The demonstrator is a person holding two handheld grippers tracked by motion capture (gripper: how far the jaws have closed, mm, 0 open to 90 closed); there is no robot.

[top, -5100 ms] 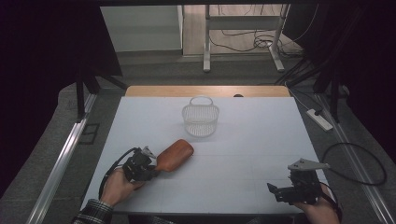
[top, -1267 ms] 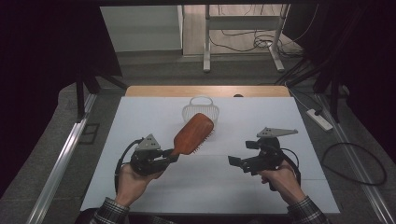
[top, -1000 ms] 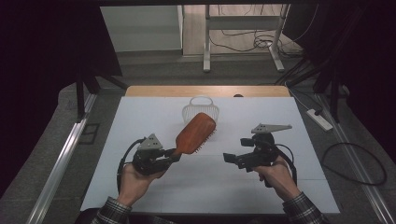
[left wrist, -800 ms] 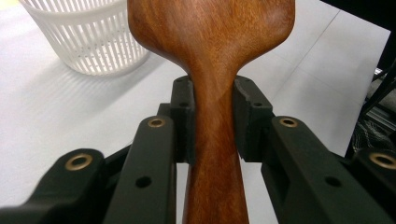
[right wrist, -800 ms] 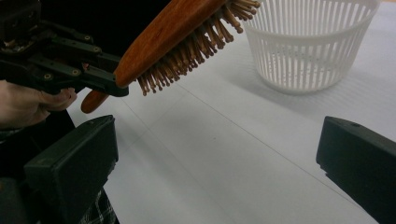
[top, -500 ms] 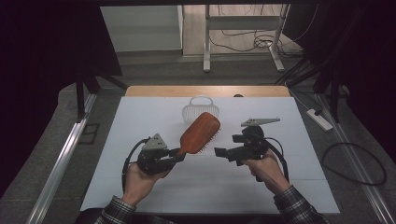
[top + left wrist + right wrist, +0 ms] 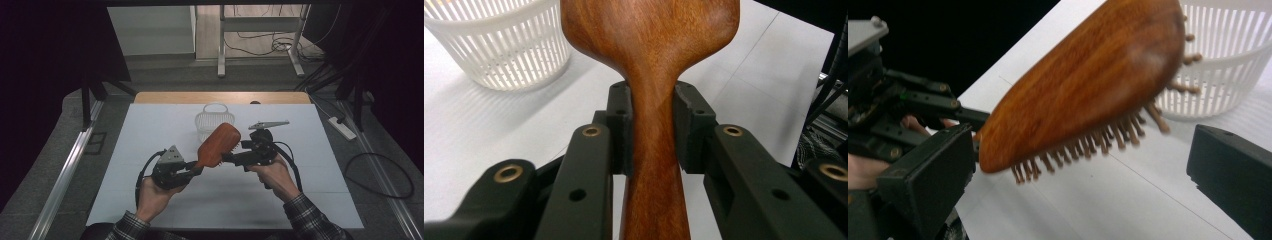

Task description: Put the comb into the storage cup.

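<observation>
1. The left gripper (image 7: 192,168), held in the left hand (image 7: 155,192) near the table's front edge, has its jaws clamped and points up toward the far right.
2. The right gripper (image 7: 235,157), held in the right hand (image 7: 272,172), points left with its jaws spread wide.

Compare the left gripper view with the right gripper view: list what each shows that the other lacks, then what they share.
Left gripper view: the left claw clamped on the hairbrush's handle.
Right gripper view: the hairbrush's bristles, and the open right claw either side of the head, not touching it.
Shared: the wooden hairbrush, the white basket and the white table.
</observation>
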